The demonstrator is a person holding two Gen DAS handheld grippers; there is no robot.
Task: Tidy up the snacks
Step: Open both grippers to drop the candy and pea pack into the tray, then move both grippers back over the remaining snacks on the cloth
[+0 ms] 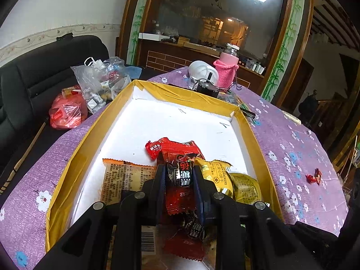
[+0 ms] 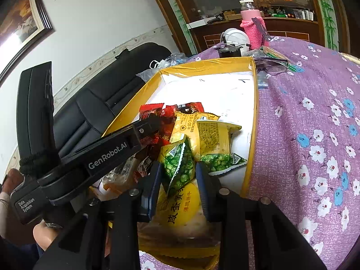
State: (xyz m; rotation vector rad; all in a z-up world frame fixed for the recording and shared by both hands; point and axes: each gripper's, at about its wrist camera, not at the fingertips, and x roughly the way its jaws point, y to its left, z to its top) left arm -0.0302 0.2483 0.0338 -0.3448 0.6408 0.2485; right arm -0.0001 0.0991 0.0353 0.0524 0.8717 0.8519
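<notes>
A yellow box (image 1: 184, 92) with a white floor lies on the purple cloth and holds several snack packets. My left gripper (image 1: 178, 168) is shut on a red-and-black candy packet (image 1: 180, 180), just above an orange cracker packet (image 1: 126, 180) and yellow cracker packets (image 1: 216, 175). Another red packet (image 1: 171, 148) lies just beyond it. In the right wrist view my right gripper (image 2: 178, 166) is shut on a green pea packet (image 2: 180, 166), over a yellow biscuit packet (image 2: 180, 207) at the near end of the box (image 2: 255, 103). The left gripper (image 2: 157, 121) reaches in from the left, beside the right one.
One red candy (image 1: 313, 175) lies loose on the floral tablecloth (image 1: 292, 139) right of the box. Behind the box stand a pink-sleeved bottle (image 1: 226, 69), a white round object (image 1: 202, 69) and glasses (image 2: 272, 64). Plastic bags (image 1: 101, 81) and a black sofa (image 1: 45, 78) are at the left.
</notes>
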